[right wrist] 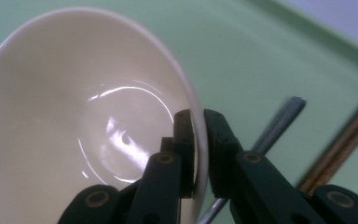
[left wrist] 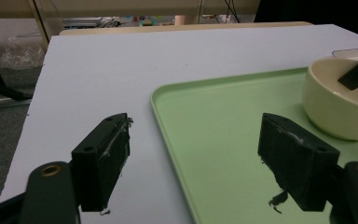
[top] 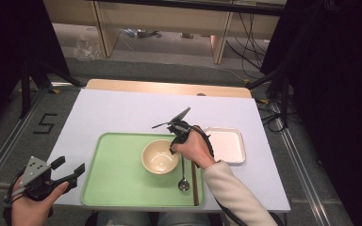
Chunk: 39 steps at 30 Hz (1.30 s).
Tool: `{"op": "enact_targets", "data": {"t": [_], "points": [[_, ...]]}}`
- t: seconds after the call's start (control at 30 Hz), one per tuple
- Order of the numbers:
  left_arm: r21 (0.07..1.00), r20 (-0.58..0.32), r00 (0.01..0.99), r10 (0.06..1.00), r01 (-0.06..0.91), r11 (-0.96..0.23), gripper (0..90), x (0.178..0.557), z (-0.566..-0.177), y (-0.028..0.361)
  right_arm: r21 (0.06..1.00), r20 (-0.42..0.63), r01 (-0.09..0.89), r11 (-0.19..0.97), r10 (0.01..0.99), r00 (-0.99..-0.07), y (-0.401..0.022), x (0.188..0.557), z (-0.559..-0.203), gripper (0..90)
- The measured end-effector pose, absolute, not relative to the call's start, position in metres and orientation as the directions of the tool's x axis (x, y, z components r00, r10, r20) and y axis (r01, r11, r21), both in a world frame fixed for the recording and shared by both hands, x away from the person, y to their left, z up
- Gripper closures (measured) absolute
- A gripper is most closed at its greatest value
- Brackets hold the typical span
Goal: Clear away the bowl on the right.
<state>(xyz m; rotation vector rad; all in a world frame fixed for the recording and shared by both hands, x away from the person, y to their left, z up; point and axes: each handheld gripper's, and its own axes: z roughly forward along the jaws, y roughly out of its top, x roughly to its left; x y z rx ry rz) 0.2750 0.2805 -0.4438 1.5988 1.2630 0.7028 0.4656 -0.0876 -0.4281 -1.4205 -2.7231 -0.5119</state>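
Right gripper pinched on the rim of the cream bowl, one jaw inside, one outside, narrowly set with the wall between. Sat mid-tray on the green tray. Likely ceramic or melamine: stiff, glossy, slippery, probably chip-prone; best taken at the thin rim as shown. Beside it, a metal spoon and dark wooden chopsticks. Farther right, a white square dish on the pale tabletop. Left gripper spread wide, empty, near the tray's left edge.

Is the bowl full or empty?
Empty: the bowl shows a bare, glossy inside in the right gripper view.
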Motion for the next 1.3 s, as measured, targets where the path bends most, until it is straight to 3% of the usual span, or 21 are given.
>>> {"op": "enact_targets", "data": {"t": [0.13,0.37,0.5,0.83,0.93,1.03,1.07,1.1,1.17,1.23,1.3], "points": [[0.915,-0.115,0.303,0.946,0.404,-0.018,24.6,0.275,-0.444,0.28,0.3,0.143,0.791,0.533,0.795,-0.589,-0.091,0.465,-0.421,63.0],[0.915,-0.116,0.305,0.945,0.402,-0.017,24.5,0.275,-0.444,0.281,0.403,0.15,0.762,0.506,0.785,-0.601,-0.112,0.47,-0.404,50.3],[0.916,-0.117,0.305,0.945,0.4,-0.016,24.5,0.275,-0.444,0.281,0.401,0.165,0.8,0.446,0.824,-0.542,-0.126,0.473,-0.392,43.6],[0.914,-0.123,0.3,0.946,0.406,-0.01,24.4,0.277,-0.444,0.28,0.417,0.13,0.864,0.28,0.923,-0.362,-0.201,0.495,-0.386,35.5],[0.914,-0.124,0.306,0.944,0.406,-0.012,24.4,0.278,-0.444,0.28,0.401,0.162,0.9,0.173,0.953,-0.255,-0.223,0.497,-0.385,35.6],[0.912,-0.123,0.307,0.944,0.41,-0.015,24.4,0.279,-0.444,0.279,0.4,0.161,0.908,0.127,0.965,-0.206,-0.241,0.499,-0.387,35.6],[0.912,-0.124,0.308,0.943,0.41,-0.014,24.4,0.279,-0.445,0.279,0.439,0.141,0.882,0.169,0.957,-0.254,-0.252,0.503,-0.391,35.5],[0.912,-0.124,0.308,0.943,0.41,-0.014,24.4,0.279,-0.445,0.279,0.395,0.169,0.914,0.088,0.972,-0.166,-0.252,0.501,-0.388,35.5],[0.912,-0.13,0.303,0.944,0.411,-0.006,24.4,0.278,-0.444,0.279,0.436,0.137,0.891,0.127,0.969,-0.206,-0.264,0.503,-0.391,35.0],[0.912,-0.127,0.306,0.944,0.41,-0.01,24.4,0.278,-0.444,0.279,0.406,0.149,0.912,0.061,0.98,-0.132,-0.267,0.501,-0.389,34.8],[0.913,-0.123,0.313,0.942,0.407,-0.016,24.4,0.278,-0.444,0.278,0.401,0.149,0.915,0.051,0.982,-0.12,-0.27,0.501,-0.39,34.7]]}}
